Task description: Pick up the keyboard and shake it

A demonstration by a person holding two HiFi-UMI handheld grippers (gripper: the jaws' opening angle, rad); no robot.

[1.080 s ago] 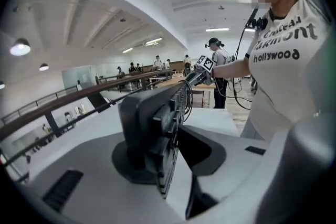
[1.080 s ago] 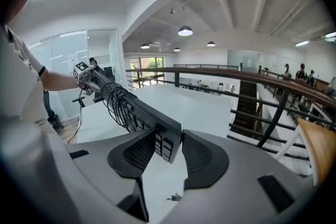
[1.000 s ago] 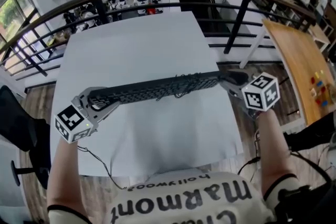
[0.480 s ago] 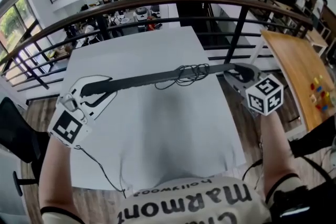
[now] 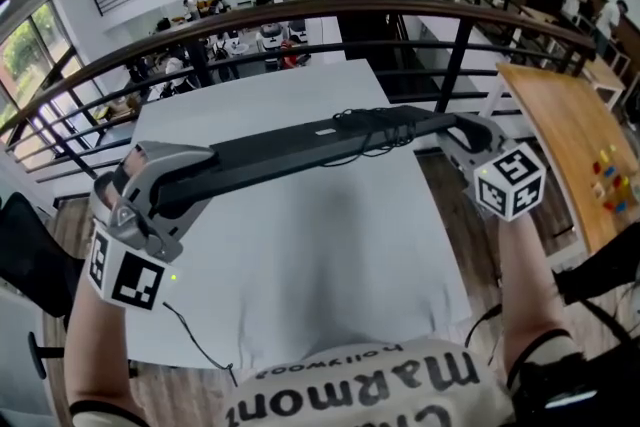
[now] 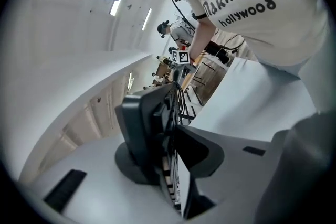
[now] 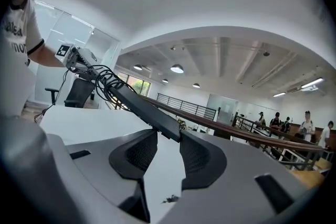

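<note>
1. Head view: the keyboard (image 5: 300, 150) hangs in the air above the white table (image 5: 300, 285), stretched between the two hands. It is rolled so that a plain dark face, not the keys, meets the camera.
2. Its cable (image 5: 375, 127) sits bunched in loose loops on the body near the right end.
3. The left gripper (image 5: 195, 177) is clamped on the keyboard's left end. The left gripper view shows that end set well down between the jaws, which have just been closing on it.
4. The right gripper (image 5: 455, 133) pinches the other end, and its jaws have also just been closing with the keyboard between them. In the right gripper view only the pad tips catch a corner of the board.
5. The lift looks done and the shaking is what remains.
6. The shallow right-hand bite is the likely weak point: a sharp shake could lever the corner out, leaving the board swinging from the left gripper or falling onto the table.
7. The loose cable loops could also shake free and whip or snag a gripper.
</note>
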